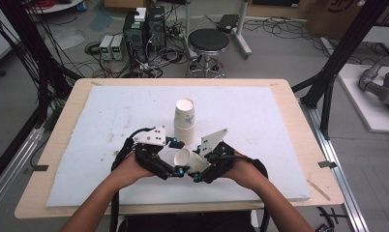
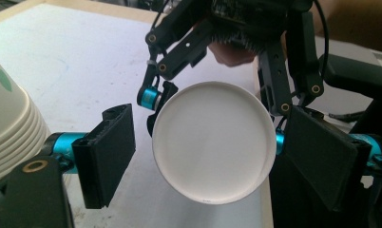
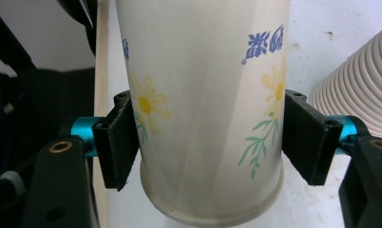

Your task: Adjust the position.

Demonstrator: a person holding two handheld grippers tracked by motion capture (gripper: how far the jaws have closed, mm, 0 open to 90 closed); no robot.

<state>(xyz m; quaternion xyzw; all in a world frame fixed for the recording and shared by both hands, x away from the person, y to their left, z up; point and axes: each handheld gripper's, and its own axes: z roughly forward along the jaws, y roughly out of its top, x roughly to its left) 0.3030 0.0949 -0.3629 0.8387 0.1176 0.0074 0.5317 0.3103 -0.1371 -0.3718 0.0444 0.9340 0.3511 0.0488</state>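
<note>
- Right gripper point(image 3: 205, 142) grips a single paper cup point(image 3: 205, 109) across its flowered wall, both black pads pressed against the sides; the cup lies tilted on its side above the table's near middle, between the two hands, likely so its end faces the other tool
- Table point(image 1: 62, 159) is pale wood under a white foam mat point(image 1: 110, 121); the mat gives a soft, plain working surface, marked with a few dark smudges
- Stack of cups point(image 1: 185, 121) stands upside down on the mat just beyond the grippers; kept close, it appears to be either the source or the goal for the held cup
- Left gripper point(image 2: 205, 147) has its jaws standing wide on either side of the cup's round white end, pads apart from it and holding nothing; it seems poised to take the cup over
- Person's hands point(image 1: 127, 169) enter from the near edge, one behind each tool, drawn close together so the cup can pass between them
</note>
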